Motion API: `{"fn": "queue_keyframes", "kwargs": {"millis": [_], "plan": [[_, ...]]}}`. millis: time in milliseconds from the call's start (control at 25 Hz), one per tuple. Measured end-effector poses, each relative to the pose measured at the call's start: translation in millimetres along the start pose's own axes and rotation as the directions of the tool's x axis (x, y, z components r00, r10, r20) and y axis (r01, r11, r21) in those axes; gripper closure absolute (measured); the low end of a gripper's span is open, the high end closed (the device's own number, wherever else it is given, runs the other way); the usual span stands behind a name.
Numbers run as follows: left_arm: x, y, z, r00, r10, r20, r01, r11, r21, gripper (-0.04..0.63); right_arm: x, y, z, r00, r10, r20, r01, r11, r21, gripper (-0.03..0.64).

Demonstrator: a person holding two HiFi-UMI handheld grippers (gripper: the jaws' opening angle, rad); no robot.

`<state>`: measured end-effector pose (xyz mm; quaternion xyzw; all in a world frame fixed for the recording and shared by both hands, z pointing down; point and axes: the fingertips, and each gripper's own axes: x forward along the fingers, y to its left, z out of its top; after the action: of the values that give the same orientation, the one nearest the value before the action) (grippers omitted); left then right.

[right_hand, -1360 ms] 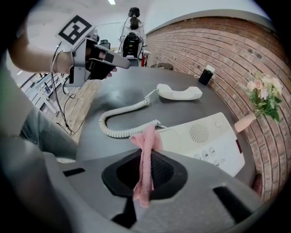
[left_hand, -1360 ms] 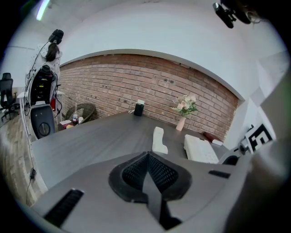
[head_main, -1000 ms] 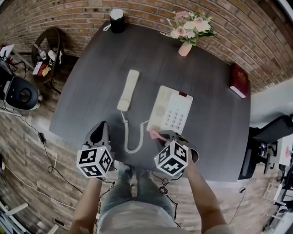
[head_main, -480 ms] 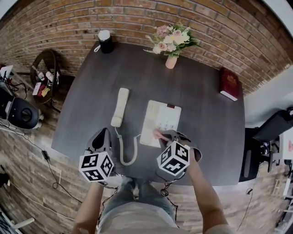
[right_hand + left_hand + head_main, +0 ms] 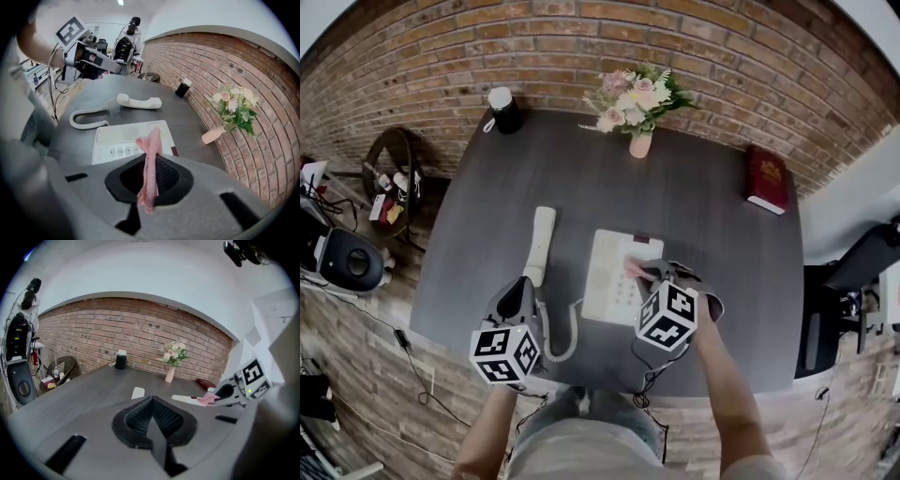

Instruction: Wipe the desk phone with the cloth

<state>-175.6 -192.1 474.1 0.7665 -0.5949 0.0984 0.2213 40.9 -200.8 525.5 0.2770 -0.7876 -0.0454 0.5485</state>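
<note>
Since a second earlier, the right gripper (image 5: 152, 157) had carried the cloth (image 5: 151, 140) off the near edge of the desk phone (image 5: 609, 277) and further in over its right, keypad side. Its jaws were clamped on the cloth, a narrow pink strip of soft, nubbly fabric. One end stuck out past the jaw tips above the phone's keys, and the other drooped back over the black ribbed pads. Whether the cloth touched the phone could not be told. The phone's base was a flat, cream plastic rectangle with a speaker grille and rows of small buttons, lying toward the near edge of the dark wood-grain desk (image 5: 712, 225). Its handset (image 5: 540, 244) lay off the cradle, just left of the base, joined to it by a coiled cord (image 5: 563, 336) that looped toward the near edge. The left gripper (image 5: 152, 401) hung over the near-left part of the desk beside that cord, its jaws pressed together on nothing. Along the far edge stood a dark, white-lidded jar (image 5: 503, 110) and a pink vase of flowers (image 5: 637, 105). A red book (image 5: 766, 178) lay at the right edge.
</note>
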Motion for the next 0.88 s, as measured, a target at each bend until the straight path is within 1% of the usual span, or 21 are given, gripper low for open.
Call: {"fn": "queue_keyframes", "kwargs": {"millis": [280,560,760,880], "plan": [[21,-8,-9,0.999,-0.011,-0.043,0.012,1.0,0.002,0.597,16,-30,-5,1.0,-0.014,-0.006,0.013,0.997,-0.078,0.597],[40,-11,-11,0.999,-0.001,-0.054,0.0,1.0,-0.013,0.597,33,-41,-2,1.0,0.008,-0.012,-0.01,0.985,-0.17,0.597],[43,-5,-15,0.998,0.02,-0.058,-0.022,0.999,-0.027,0.597,42,-41,-3,0.999,0.042,-0.028,-0.047,0.982,-0.181,0.597],[44,-1,-14,0.998,0.036,-0.059,-0.038,0.999,-0.035,0.597,45,-38,-5,0.997,0.074,-0.031,-0.078,0.983,-0.168,0.595]]}}
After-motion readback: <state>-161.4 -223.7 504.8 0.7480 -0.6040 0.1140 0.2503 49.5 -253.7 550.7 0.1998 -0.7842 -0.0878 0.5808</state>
